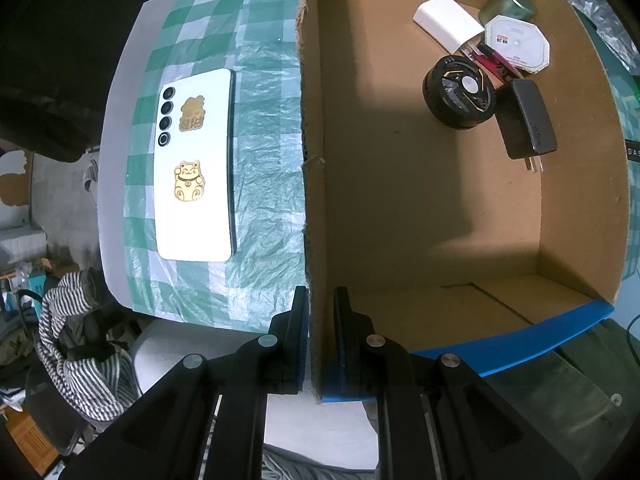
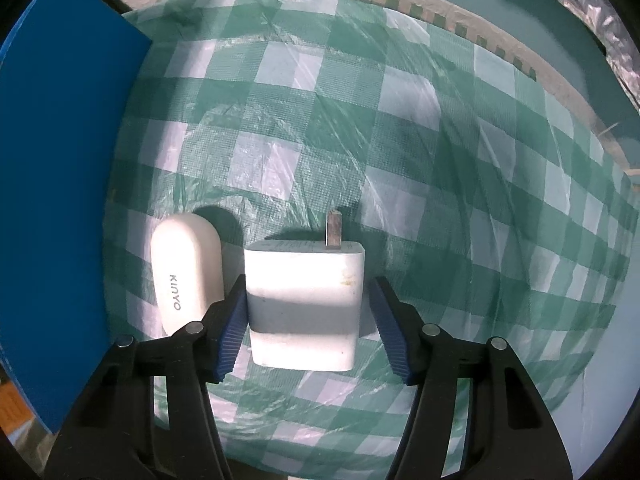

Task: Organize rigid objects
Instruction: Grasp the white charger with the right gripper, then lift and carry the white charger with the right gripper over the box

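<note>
My left gripper is shut on the near end of the cardboard box's left wall, one finger outside and one inside. At the box's far right lie a black round fan-like piece, a black plug adapter, a white octagonal item, a white block and a green tin. My right gripper points down and stands open around a white charger lying on the checked cloth. The left pad is at its side, and a gap shows on the right. A white oval KINYO case lies just left of it.
A white phone with gold cat stickers lies back-up on the green checked cloth, left of the box. The box's blue outer wall stands close to the left of the KINYO case. Striped fabric hangs below the table edge.
</note>
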Demonstrator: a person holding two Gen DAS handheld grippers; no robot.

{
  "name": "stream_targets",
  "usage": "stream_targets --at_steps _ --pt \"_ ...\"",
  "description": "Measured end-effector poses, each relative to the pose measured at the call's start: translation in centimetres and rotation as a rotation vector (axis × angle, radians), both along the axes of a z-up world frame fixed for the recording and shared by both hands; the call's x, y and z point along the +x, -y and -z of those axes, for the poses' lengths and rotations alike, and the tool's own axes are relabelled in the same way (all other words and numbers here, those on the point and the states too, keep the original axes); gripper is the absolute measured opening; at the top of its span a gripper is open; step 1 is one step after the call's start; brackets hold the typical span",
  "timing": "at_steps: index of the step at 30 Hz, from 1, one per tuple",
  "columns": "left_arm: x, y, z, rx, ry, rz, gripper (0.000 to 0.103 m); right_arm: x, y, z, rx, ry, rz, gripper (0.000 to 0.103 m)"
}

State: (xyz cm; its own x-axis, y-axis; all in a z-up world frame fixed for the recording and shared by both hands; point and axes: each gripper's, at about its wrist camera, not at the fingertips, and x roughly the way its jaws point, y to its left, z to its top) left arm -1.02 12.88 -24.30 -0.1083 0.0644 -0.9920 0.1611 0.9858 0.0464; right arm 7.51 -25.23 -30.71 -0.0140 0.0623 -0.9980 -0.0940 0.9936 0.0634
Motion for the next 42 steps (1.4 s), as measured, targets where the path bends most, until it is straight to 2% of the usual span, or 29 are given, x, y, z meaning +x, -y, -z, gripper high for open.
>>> stream_targets --at_steps 4,12,29,42 --pt "0.1 0.1 0.0 -0.001 0.001 0.000 0.012 -0.2 -0.4 -0.2 -0.012 0.013 -0.024 0.053" --pt "0.1 0.3 -0.2 -0.003 0.009 0.005 0.012 -0.9 -0.8 -1.4 -0.012 0.013 -0.047 0.052" --pt "0.2 0.4 -0.4 -0.009 0.007 0.009 0.012 -1.1 -2.8 -7.6 -0.004 0.079 -0.172 0.052" --pt "0.2 0.2 -0.3 -0.015 0.008 0.005 0.012 -0.9 -5.6 -11.3 0.010 0.123 -0.266 0.052"
